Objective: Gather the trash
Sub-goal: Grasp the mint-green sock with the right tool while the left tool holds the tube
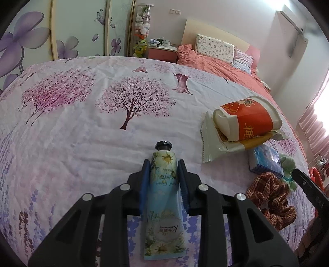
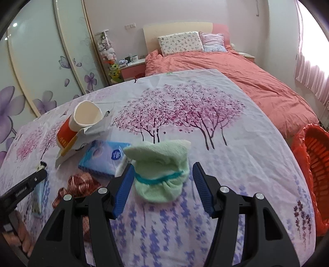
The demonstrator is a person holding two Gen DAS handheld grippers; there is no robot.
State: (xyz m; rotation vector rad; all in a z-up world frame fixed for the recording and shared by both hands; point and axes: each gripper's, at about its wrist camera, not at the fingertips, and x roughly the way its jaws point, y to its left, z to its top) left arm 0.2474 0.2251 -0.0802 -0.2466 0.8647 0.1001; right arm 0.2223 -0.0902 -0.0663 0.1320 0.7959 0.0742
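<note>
Bedroom setting: a bed with a coral quilt (image 2: pixel 246 82), a cream headboard (image 2: pixel 176 30) and a floral-print pillow (image 2: pixel 181 43) against a pale pink wall (image 2: pixel 164 12); a wardrobe with purple-flower sliding doors (image 1: pixel 67 28) at left; a pink nightstand (image 1: pixel 162 52) beside it; pink curtains (image 2: pixel 310 78) backlit by daylight at right.

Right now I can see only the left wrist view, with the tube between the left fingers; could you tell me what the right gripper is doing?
Observer: The right gripper is open, with a green sock lying between its fingers.
Operator: Thank you. Is there anywhere to drop trash?
Observer: Yes, a red basket stands beside the bed, on the right of the right wrist view.
Operator: Does the paper cup have anything in it?
Observer: Its mouth faces that camera, and it looks empty inside.
</note>
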